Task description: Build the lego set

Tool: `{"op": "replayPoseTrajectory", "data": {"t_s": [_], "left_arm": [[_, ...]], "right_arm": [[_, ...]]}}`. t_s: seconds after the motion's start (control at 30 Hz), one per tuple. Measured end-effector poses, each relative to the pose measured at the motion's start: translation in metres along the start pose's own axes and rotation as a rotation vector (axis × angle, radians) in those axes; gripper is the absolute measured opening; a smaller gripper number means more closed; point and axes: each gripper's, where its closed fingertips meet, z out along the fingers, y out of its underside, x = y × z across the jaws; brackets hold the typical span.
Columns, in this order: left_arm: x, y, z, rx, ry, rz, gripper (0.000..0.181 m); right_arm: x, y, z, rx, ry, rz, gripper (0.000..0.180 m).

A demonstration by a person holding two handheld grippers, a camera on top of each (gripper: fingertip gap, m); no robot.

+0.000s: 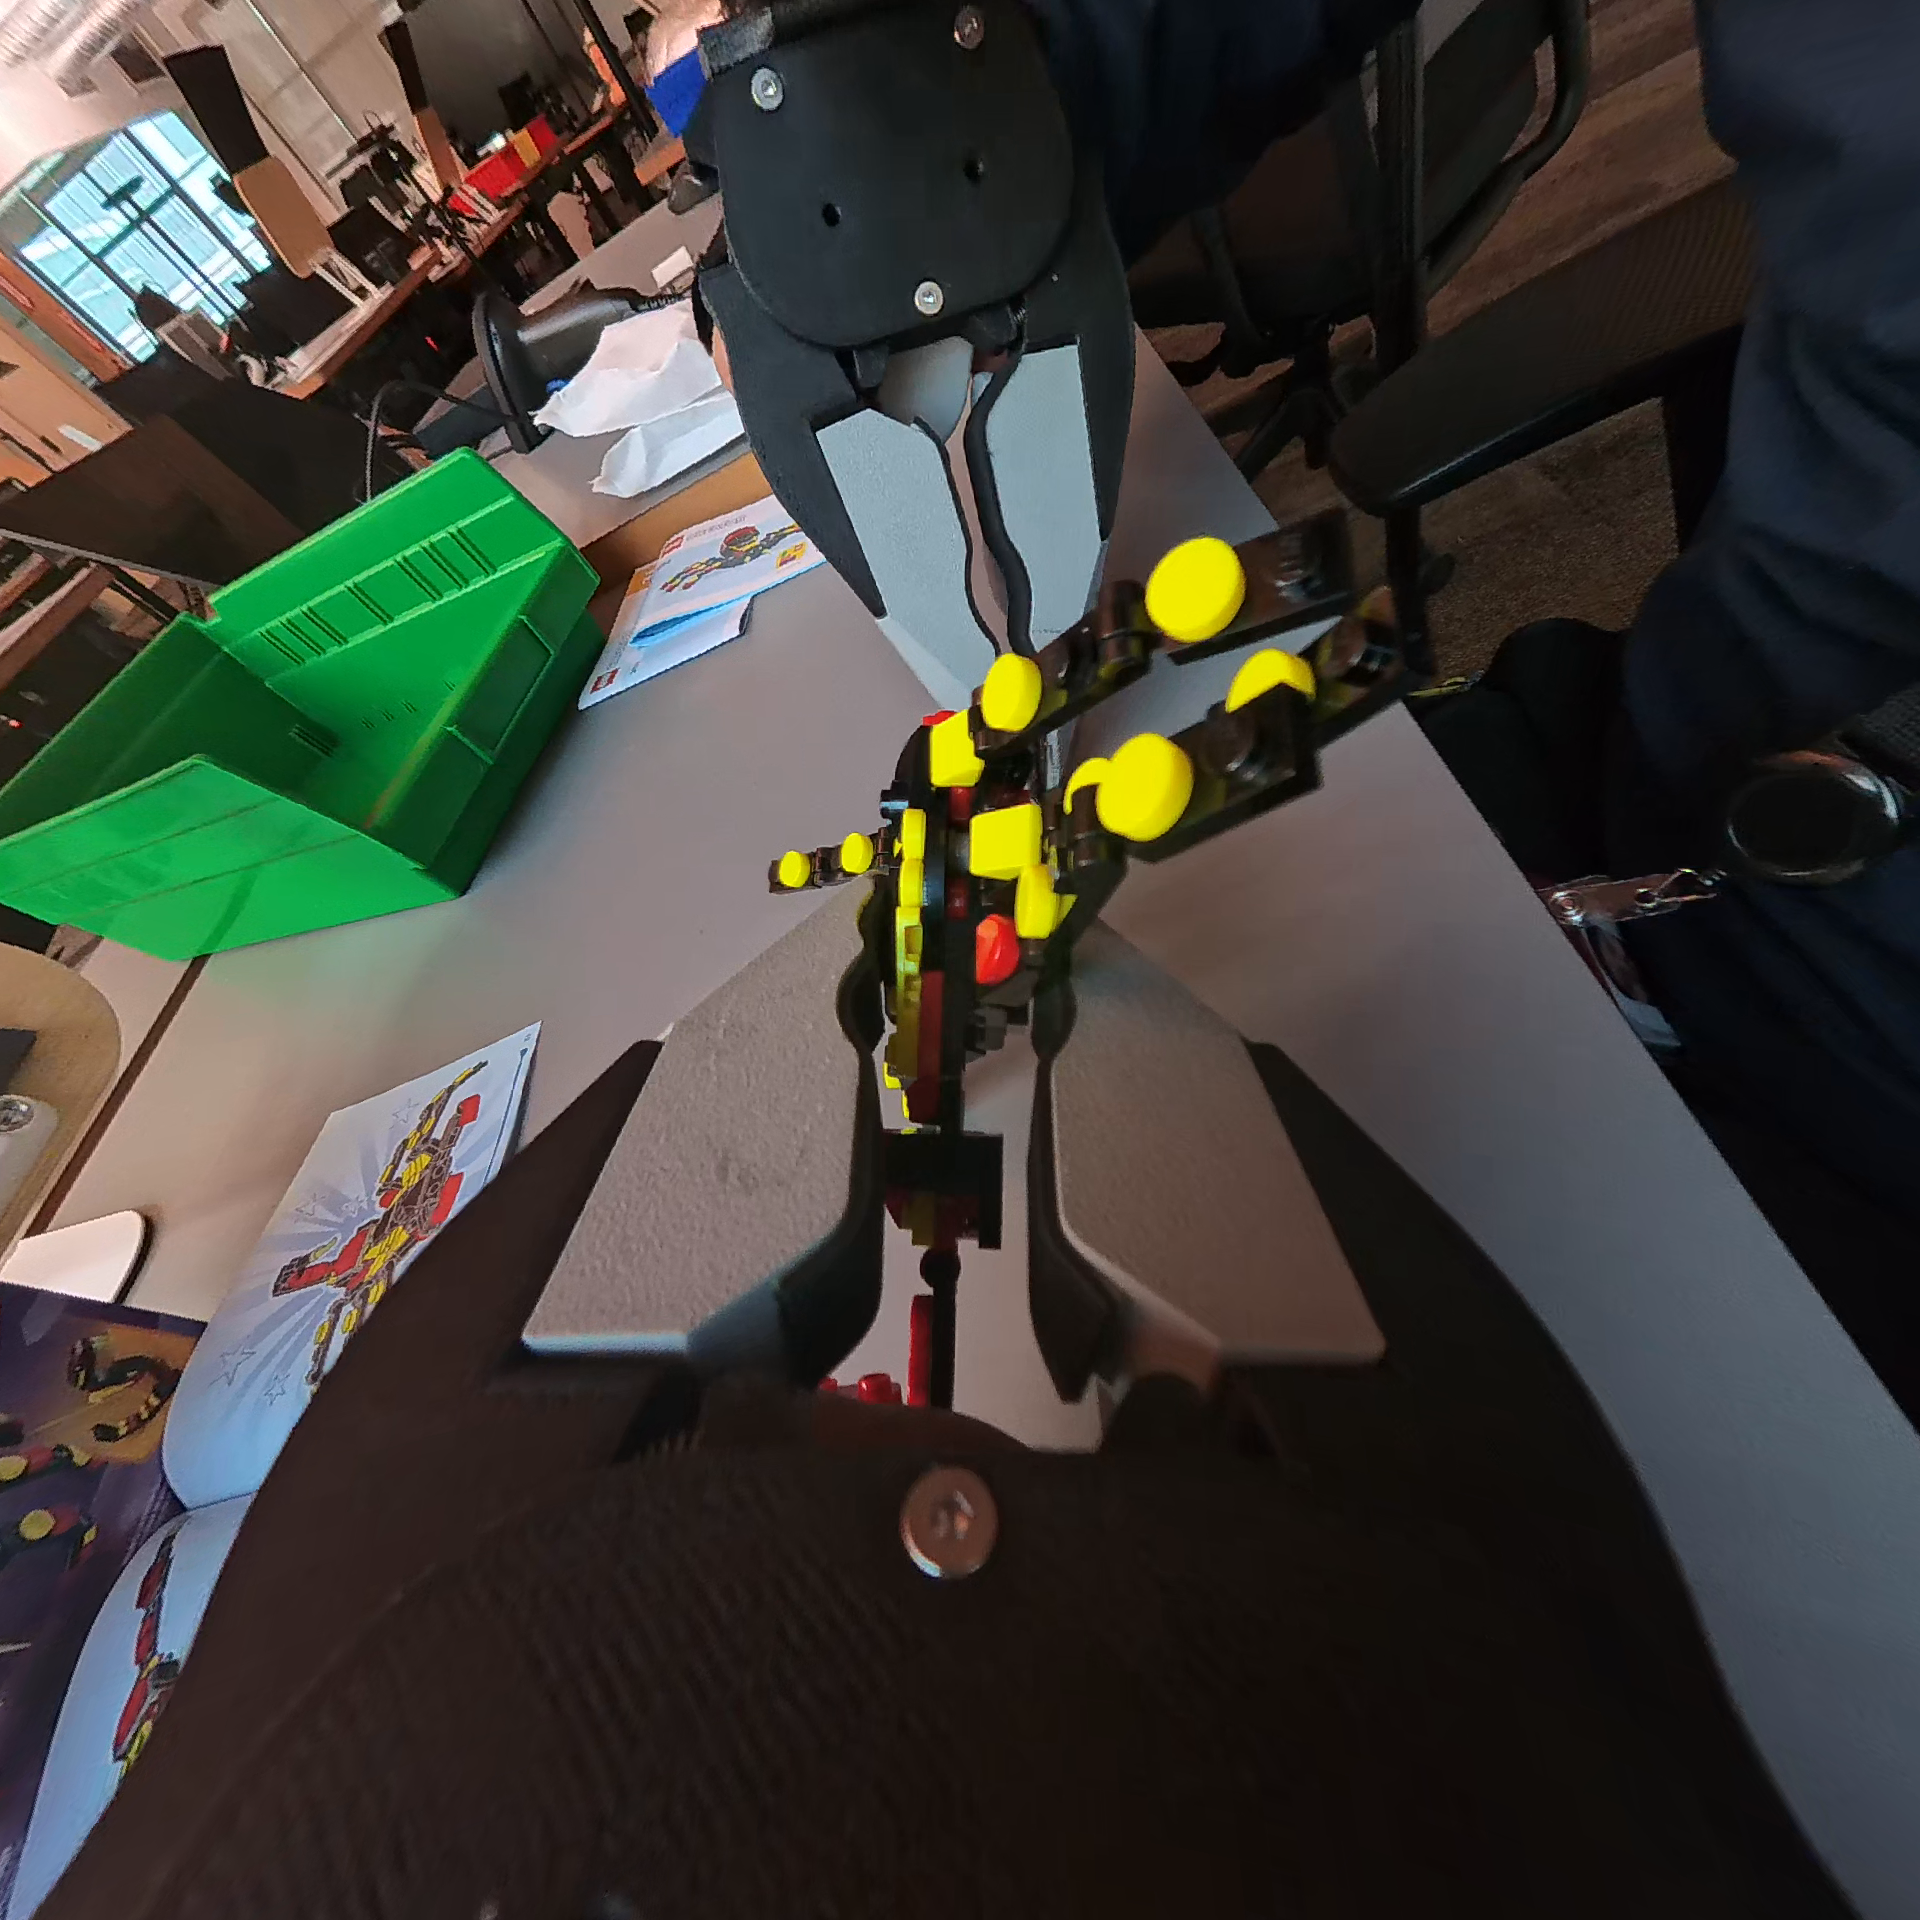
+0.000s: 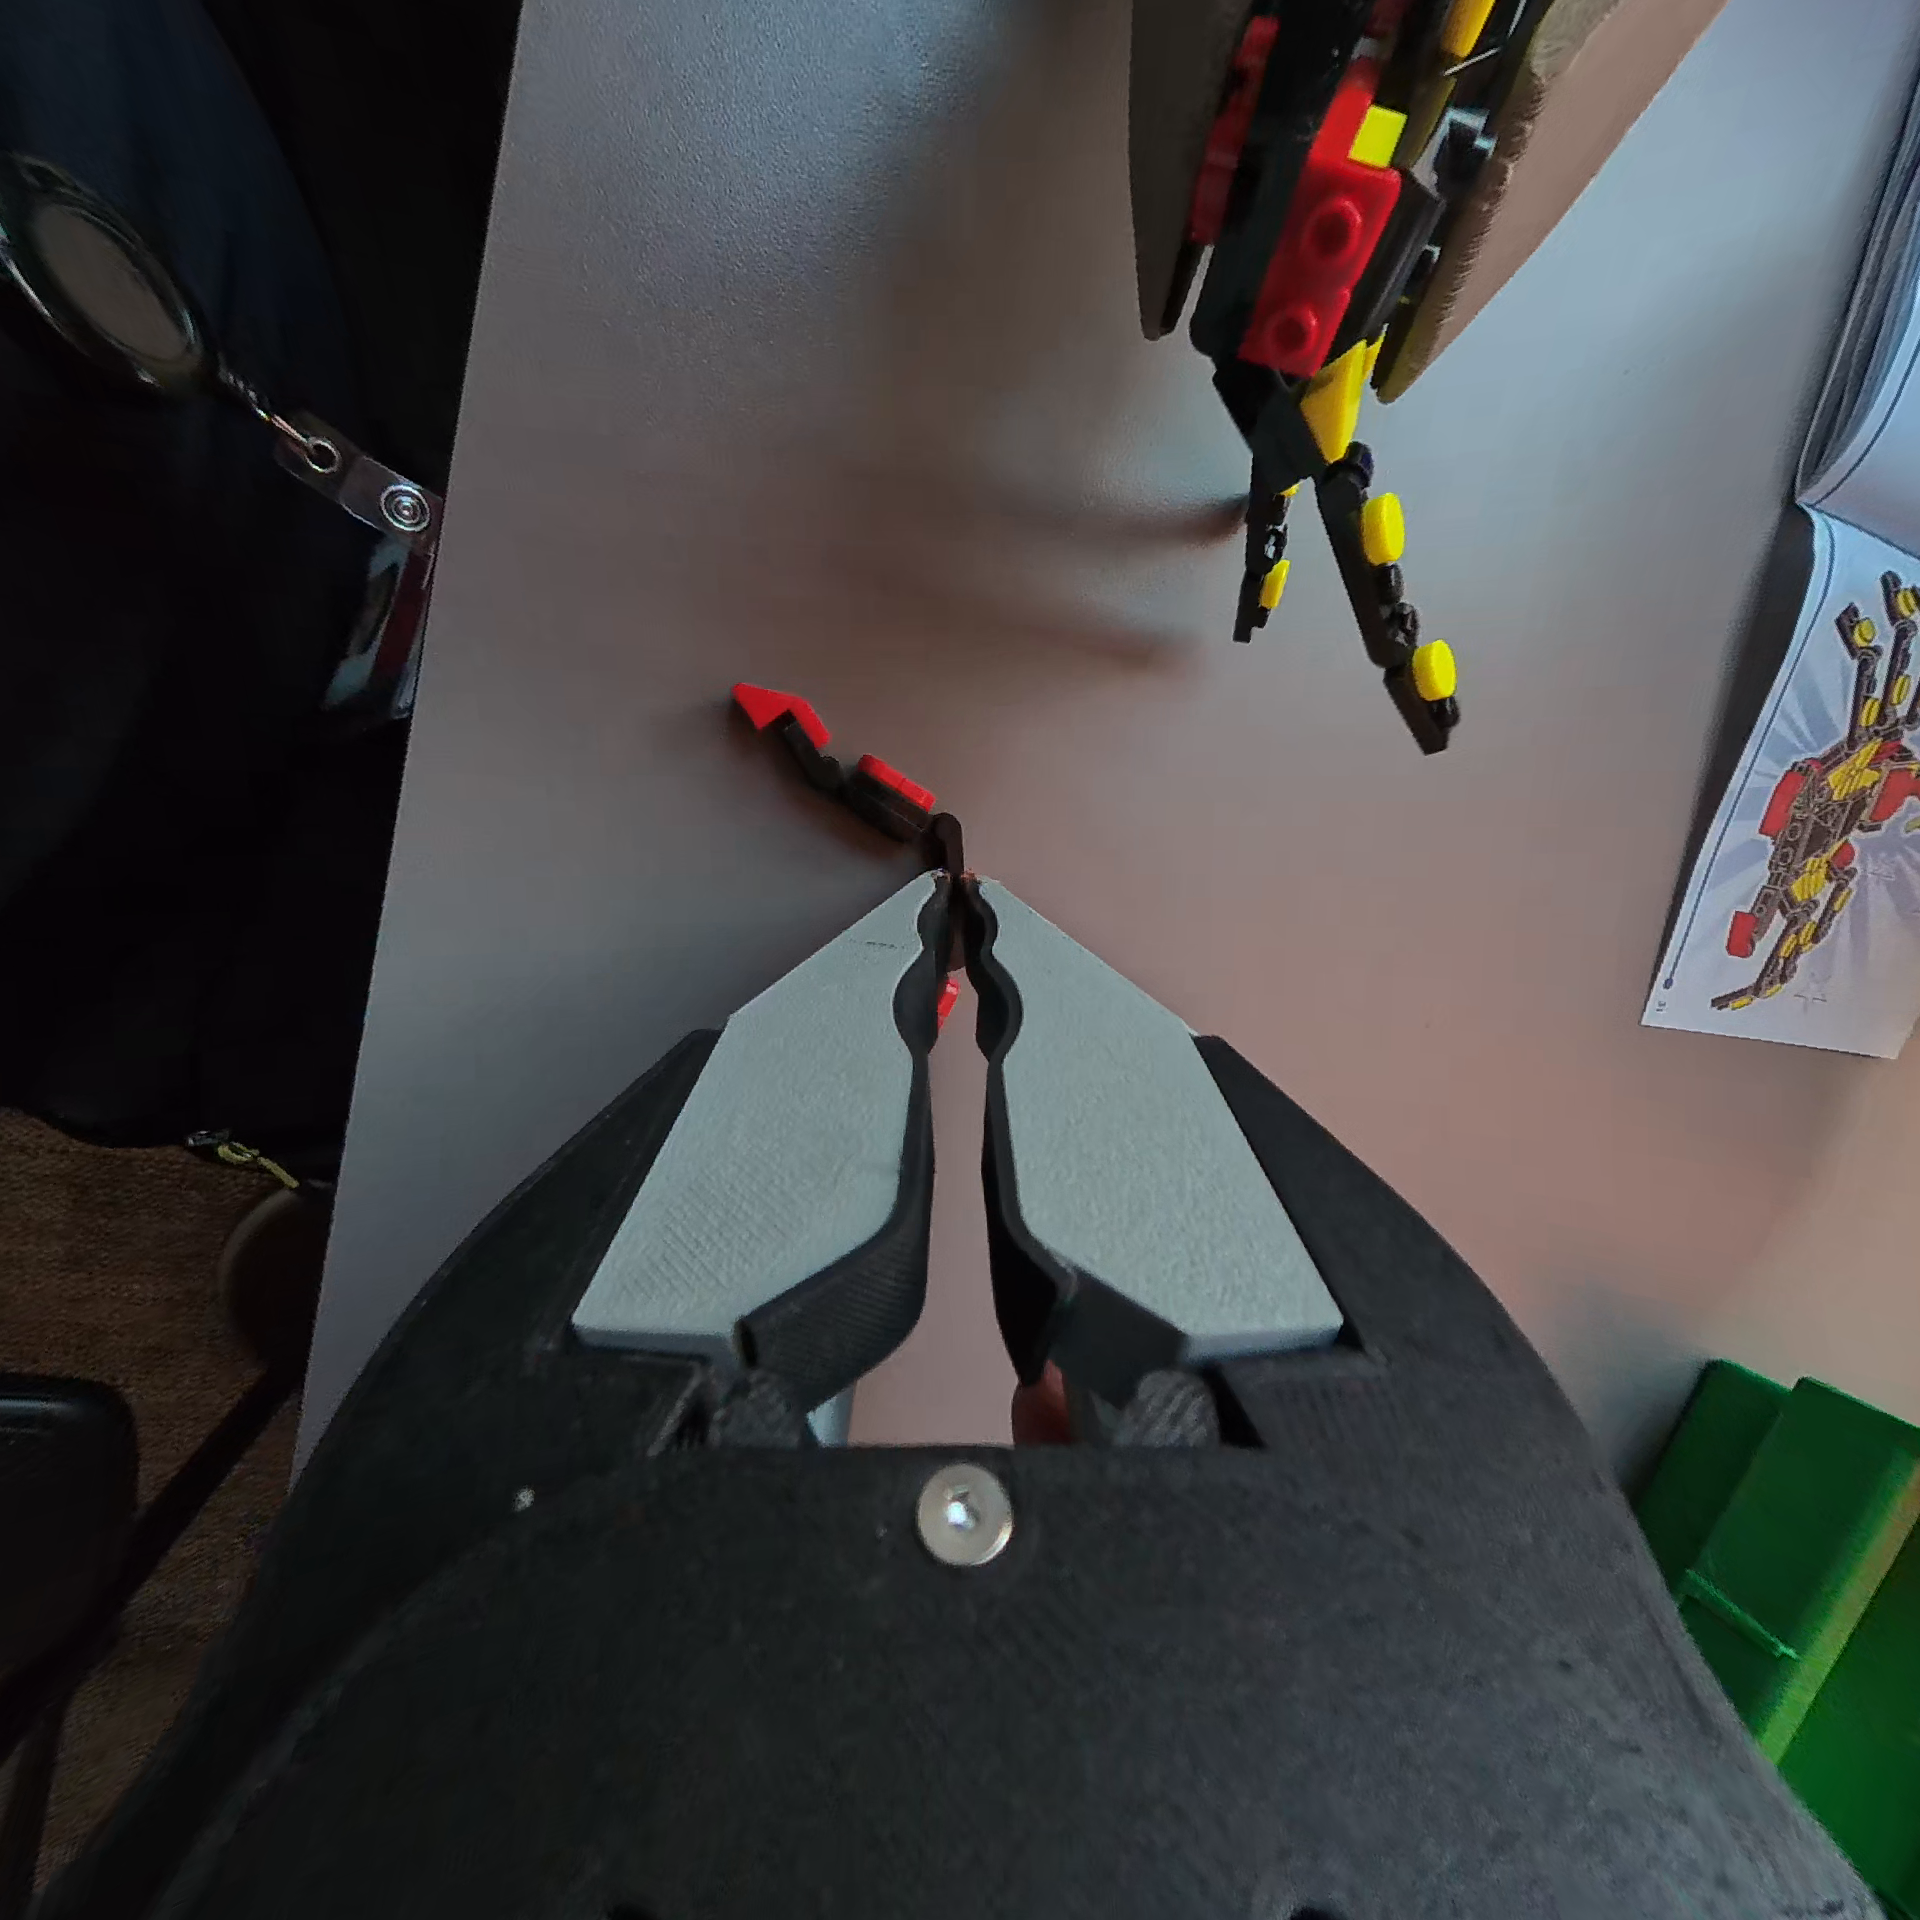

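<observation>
Black housing and grey fingers of the left gripper (image 1: 951, 997) fill the foreground of the left wrist view, and they are clamped on the body of the lego model (image 1: 961, 904), a black, yellow and red creature held up above the table (image 1: 665, 831). Several jointed legs dotted with yellow round tiles already fan out from the model's far end, so most of the build looks done. Beyond the model, the right gripper (image 1: 971, 613) points down toward the table. Farther from the model on the left sit a green bin (image 1: 301, 717) and a closed instruction booklet (image 1: 696, 613), while an open manual (image 1: 395, 1195) lies nearer the camera than the model.

From the right wrist view, the right gripper (image 2: 951, 883) has its fingers pressed together on the black end of a small limb piece (image 2: 831, 764), a red-and-black jointed strip with a red pointed tip, which lies on the table. The model (image 2: 1340, 312) hangs above and to the right of that limb piece, well apart from it. Judging by this, the limb has yet to be attached; the body and yellow-tiled legs are assembled. Whether other parts remain cannot be told.
</observation>
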Motion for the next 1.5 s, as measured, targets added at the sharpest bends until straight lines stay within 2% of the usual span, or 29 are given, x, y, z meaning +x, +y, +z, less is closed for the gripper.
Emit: {"op": "replayPoseTrajectory", "data": {"t_s": [0.03,0.13,0.47,0.7,0.83,1.0,1.13,1.17,1.23,1.37,1.5], "left_arm": [[0.0,0.001,0.0,-0.002,0.002,0.001,0.022],[0.001,0.001,0.001,-0.002,0.007,-0.002,0.022],[-0.001,0.003,0.0,-0.006,0.0,-0.011,0.022],[0.0,0.003,0.0,-0.01,0.001,-0.004,0.022],[-0.003,0.003,0.002,-0.015,-0.027,0.011,0.022],[-0.01,0.007,0.005,-0.048,-0.111,0.096,0.022],[-0.01,0.013,0.012,-0.098,-0.143,0.165,0.023],[-0.01,0.015,0.013,-0.116,-0.153,0.191,0.023],[-0.011,0.02,0.015,-0.147,-0.18,0.246,0.023],[-0.019,0.025,0.015,-0.191,-0.26,0.347,0.023],[-0.032,0.03,0.012,-0.259,-0.367,0.495,0.023]], "right_arm": [[0.001,0.0,0.0,0.002,-0.001,-0.005,0.0],[0.004,0.001,0.002,0.006,-0.023,-0.017,0.0],[0.015,0.011,0.007,-0.018,-0.262,0.113,0.0],[0.02,0.014,-0.003,0.002,-0.194,0.21,0.0],[0.025,0.012,-0.012,0.064,-0.118,0.268,0.02],[0.033,0.019,-0.016,0.069,-0.016,0.25,0.023],[0.034,0.022,-0.002,0.02,-0.052,0.272,0.026],[0.034,0.024,0.002,0.004,-0.068,0.279,0.025],[0.033,0.022,0.005,0.03,-0.122,0.307,0.004],[0.032,0.02,0.005,0.066,-0.222,0.397,0.001],[0.039,0.012,-0.006,0.228,-0.315,0.526,0.001]]}}
